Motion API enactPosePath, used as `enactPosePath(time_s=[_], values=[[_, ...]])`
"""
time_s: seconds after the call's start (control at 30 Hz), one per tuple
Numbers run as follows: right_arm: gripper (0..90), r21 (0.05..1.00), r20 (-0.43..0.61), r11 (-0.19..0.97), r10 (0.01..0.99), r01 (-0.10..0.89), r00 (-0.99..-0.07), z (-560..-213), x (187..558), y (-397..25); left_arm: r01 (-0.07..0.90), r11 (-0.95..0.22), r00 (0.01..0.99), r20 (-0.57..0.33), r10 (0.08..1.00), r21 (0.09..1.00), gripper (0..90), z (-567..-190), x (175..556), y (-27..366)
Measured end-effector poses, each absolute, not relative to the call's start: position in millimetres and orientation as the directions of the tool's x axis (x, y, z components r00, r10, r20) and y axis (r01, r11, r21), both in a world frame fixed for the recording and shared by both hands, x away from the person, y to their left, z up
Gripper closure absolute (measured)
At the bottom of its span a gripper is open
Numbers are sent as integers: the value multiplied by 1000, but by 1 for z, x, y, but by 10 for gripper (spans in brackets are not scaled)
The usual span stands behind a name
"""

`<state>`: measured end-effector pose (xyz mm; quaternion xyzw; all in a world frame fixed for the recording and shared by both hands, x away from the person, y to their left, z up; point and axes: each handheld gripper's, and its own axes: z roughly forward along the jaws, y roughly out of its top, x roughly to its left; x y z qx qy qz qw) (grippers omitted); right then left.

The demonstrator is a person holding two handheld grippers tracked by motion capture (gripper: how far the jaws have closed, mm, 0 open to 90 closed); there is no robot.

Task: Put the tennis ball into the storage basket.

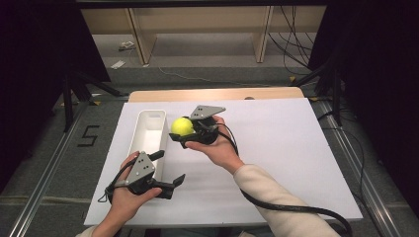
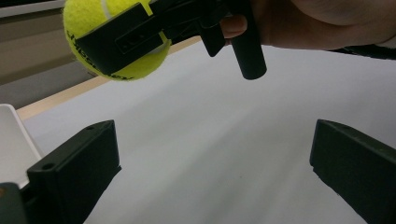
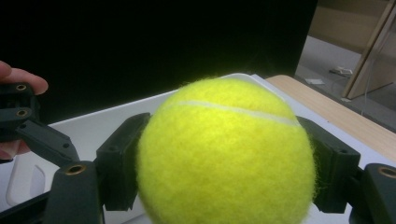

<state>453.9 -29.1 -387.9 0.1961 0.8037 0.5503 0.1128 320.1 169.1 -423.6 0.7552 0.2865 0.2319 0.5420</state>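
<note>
The right gripper (image 1: 184,132) is closed on a yellow tennis ball (image 1: 182,126), one black jaw pressed against each side of it; in the right gripper view the ball (image 3: 226,154) sits squarely between the two jaws, its white seam curving across the top. The person's right hand (image 1: 217,145) carries this gripper raised above the white surface (image 1: 276,148), near the middle of the high view, with the ball at the gripper's 9 o'clock end, just beside the long right wall of the white tray (image 1: 148,140). From the left gripper view the held ball (image 2: 112,39) hangs at about 11 o'clock, clear of the surface, with a jaw of the right gripper crossing in front of it. The left gripper (image 1: 168,170) holds nothing: its jaws stand wide apart, one at each lower corner of its own view, with bare white surface between them. The left hand (image 1: 129,192) holds it at roughly 7 o'clock in the high view, close to the near end of the tray, a corner of which (image 2: 11,140) shows at the left edge of the left gripper view. The tray runs lengthwise away from the person, toward 12 o'clock, and its inside looks bare. A wooden tabletop edge (image 1: 212,94) shows beyond the far side of the white surface.
</note>
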Motion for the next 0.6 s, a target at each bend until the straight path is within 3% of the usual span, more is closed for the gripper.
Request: enactPosePath(time_s=[0.6], values=[[266,932,33,311,437,186,-899,-386,458,-21,189,-243,734,28,678,951,10,-423,319,169]])
